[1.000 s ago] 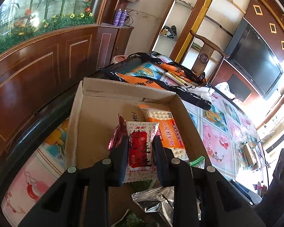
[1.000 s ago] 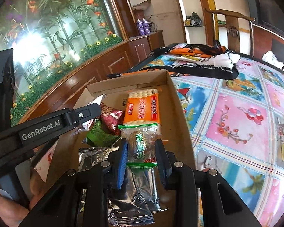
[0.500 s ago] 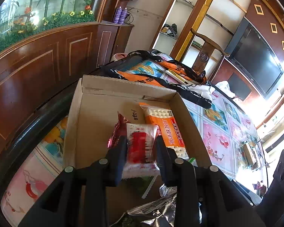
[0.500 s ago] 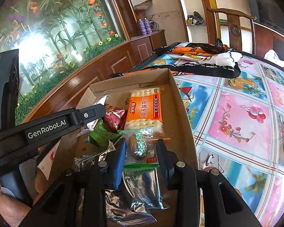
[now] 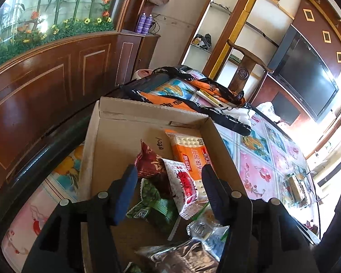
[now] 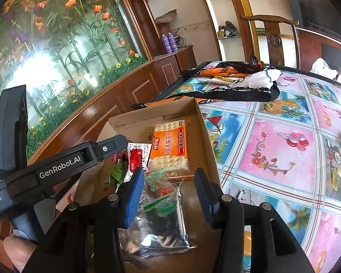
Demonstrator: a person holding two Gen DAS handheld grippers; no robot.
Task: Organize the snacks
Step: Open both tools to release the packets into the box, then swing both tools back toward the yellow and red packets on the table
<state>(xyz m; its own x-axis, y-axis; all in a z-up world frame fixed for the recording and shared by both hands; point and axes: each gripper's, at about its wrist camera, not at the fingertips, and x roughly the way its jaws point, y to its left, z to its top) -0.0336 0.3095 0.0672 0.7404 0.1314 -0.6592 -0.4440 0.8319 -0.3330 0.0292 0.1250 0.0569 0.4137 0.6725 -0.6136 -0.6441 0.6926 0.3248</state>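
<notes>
1. Looking down both wrist cameras, I see a shallow cardboard box [image 5: 116,136] on a table covered with a bright fruit-and-flower cloth [image 6: 284,150]; the snacks lie in the box's near half.
2. My left gripper [image 5: 169,179] has its jaws opening over the box. A red-and-white sachet [image 5: 184,186] lies between them, but neither pad presses on it; it rests tilted on the other packets.
3. Under that sachet are a dark red packet [image 5: 151,161] to the left and a green packet [image 5: 154,204] nearer me.
4. An orange cracker pack [image 6: 170,145] lies lengthwise along the box's right wall, farther in.
5. My right gripper [image 6: 169,184] is also opening, and nothing is clamped. A clear packet with green seals [image 6: 161,195] lies between its blue pads, on top of a clear bag of dark pieces [image 6: 163,229].
6. Beyond the box, an orange-and-black cloth bag [image 6: 238,86] is spread on the table.
</notes>
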